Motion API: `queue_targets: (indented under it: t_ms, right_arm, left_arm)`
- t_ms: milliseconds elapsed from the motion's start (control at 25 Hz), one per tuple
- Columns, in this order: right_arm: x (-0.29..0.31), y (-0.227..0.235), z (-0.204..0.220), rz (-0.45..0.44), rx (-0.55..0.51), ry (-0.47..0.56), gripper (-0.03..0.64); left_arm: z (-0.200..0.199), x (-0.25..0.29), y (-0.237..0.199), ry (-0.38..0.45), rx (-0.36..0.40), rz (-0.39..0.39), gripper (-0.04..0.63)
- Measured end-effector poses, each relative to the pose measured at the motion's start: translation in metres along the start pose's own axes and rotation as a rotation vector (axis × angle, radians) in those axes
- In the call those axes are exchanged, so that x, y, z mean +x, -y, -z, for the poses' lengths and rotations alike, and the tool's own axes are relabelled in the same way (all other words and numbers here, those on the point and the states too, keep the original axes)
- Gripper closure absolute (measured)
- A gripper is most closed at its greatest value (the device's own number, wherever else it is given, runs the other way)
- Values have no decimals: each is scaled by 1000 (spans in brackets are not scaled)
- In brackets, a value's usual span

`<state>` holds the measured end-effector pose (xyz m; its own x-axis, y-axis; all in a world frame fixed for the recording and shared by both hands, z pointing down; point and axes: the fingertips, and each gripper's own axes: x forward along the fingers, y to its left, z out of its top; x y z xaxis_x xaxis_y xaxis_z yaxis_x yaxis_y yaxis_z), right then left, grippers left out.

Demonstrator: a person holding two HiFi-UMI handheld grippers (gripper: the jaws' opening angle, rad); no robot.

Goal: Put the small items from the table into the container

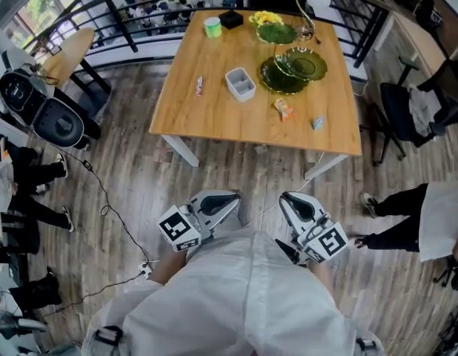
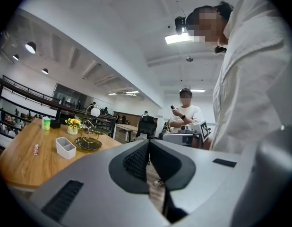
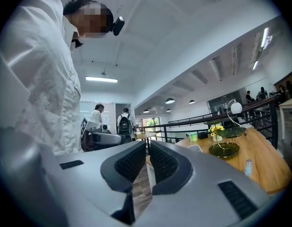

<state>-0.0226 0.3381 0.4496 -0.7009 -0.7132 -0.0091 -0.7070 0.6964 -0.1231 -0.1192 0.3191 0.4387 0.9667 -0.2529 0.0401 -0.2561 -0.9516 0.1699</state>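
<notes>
- Low at the person's waist, the left gripper (image 1: 234, 199) and the right gripper (image 1: 285, 197) each have their jaws pressed together on nothing.
- The step in hand looks like the approach. It would go best to close in on the table (image 1: 214, 121) first and to spread the jaws only once above an item. Each gripper could take the items on its own side.
- The white container (image 1: 240, 83) stands well ahead of both grippers, across bare floor.
- A pale wrapper (image 1: 199, 86) lies toward the left gripper's side of the container. An orange packet (image 1: 284, 109) and a small blue item (image 1: 317, 122) lie toward the right gripper's side.
</notes>
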Motion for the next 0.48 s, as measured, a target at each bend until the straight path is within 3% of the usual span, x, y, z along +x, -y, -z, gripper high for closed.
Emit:
queue_targets:
  t_ms: [480]
  right_arm:
    - [129,109,-29,127,2,-15,601]
  left_arm:
    - [-48,29,-178,-7,-17,114,586]
